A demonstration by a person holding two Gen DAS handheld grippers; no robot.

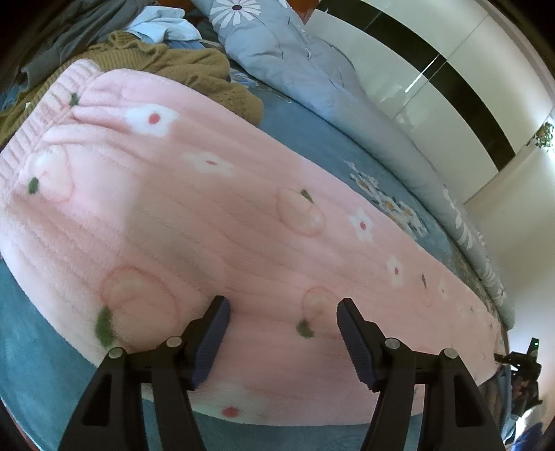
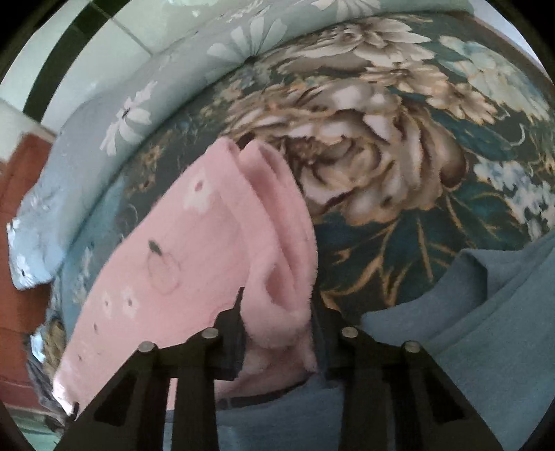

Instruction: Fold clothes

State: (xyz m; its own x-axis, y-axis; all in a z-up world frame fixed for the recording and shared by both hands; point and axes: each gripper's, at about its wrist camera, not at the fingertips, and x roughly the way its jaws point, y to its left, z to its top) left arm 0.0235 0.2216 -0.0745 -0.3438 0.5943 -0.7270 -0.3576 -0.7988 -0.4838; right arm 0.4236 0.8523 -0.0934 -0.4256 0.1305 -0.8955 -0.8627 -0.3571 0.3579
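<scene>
Pink fleece trousers (image 1: 215, 215) with white flowers and peach prints lie stretched out on the bed, waistband at the upper left. My left gripper (image 1: 282, 312) is open just above the cloth near its near edge and holds nothing. In the right wrist view my right gripper (image 2: 277, 312) is shut on the bunched leg end of the pink trousers (image 2: 208, 249), lifted a little off the bed. The right gripper also shows far off in the left wrist view (image 1: 523, 360).
A brown knitted garment (image 1: 166, 66), a light blue garment (image 1: 163, 24) and grey clothes lie behind the waistband. A grey daisy-print quilt (image 1: 284, 55) runs along the bed's far side. A blue-grey garment (image 2: 485, 312) lies at the right on the floral bedspread (image 2: 399, 173).
</scene>
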